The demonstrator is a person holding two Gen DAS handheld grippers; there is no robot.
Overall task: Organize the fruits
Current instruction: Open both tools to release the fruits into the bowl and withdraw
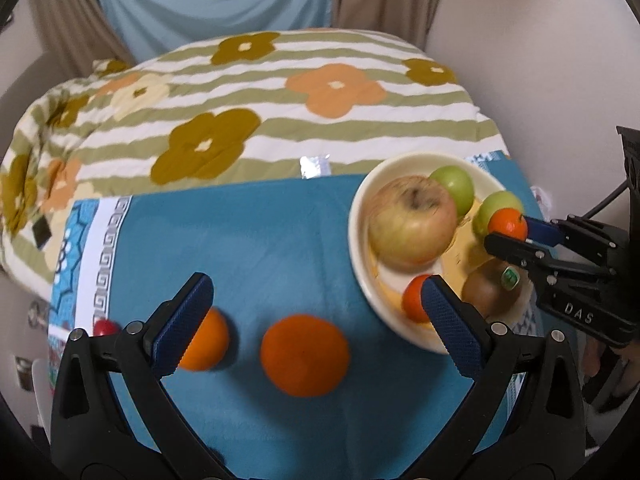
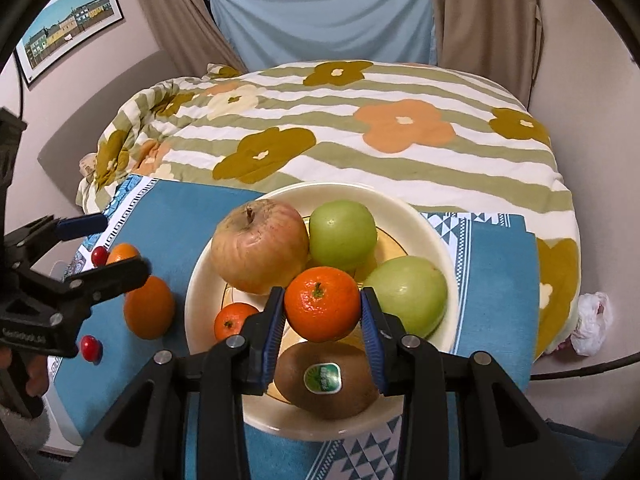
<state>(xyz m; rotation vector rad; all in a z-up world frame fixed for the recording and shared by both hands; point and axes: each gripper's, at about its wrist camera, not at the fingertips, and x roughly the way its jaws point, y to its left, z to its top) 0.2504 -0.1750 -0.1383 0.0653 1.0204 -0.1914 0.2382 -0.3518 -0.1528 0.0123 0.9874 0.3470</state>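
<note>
A cream bowl (image 2: 436, 236) sits on a blue cloth (image 1: 260, 232) spread over the surface, directly ahead of the right tool (image 2: 322, 334), whose two blue pads are clamped on a small mandarin (image 2: 322, 304) held just above the bowl's contents. Inside the bowl lie one large blushed apple (image 2: 260, 252) at the far left of the tool, two green apples (image 2: 343, 236) (image 2: 408, 294), one beyond the tool and one to its right, one stickered kiwi (image 2: 326, 384) right beneath its fingers, and one more small mandarin (image 2: 234, 320) just to the left of its left pad. That makes five pieces resting in the bowl and a sixth in the grip.

The left tool (image 1: 316, 322) hovers with its jaws spread wide over the cloth, the bowl off to its right. Between its pads sits one orange (image 1: 304, 354); a second orange (image 1: 208, 340) lies partly behind its left pad. Two small red fruits (image 2: 99, 255) (image 2: 89, 347) lie further to its left, near the cloth's patterned border, one of them beside the second orange, the other closer to the tool's body.

Beyond both tools stretches a striped, flower-print quilt (image 2: 360, 152), with a light blue sheet (image 2: 320, 20) and beige curtains behind it.
</note>
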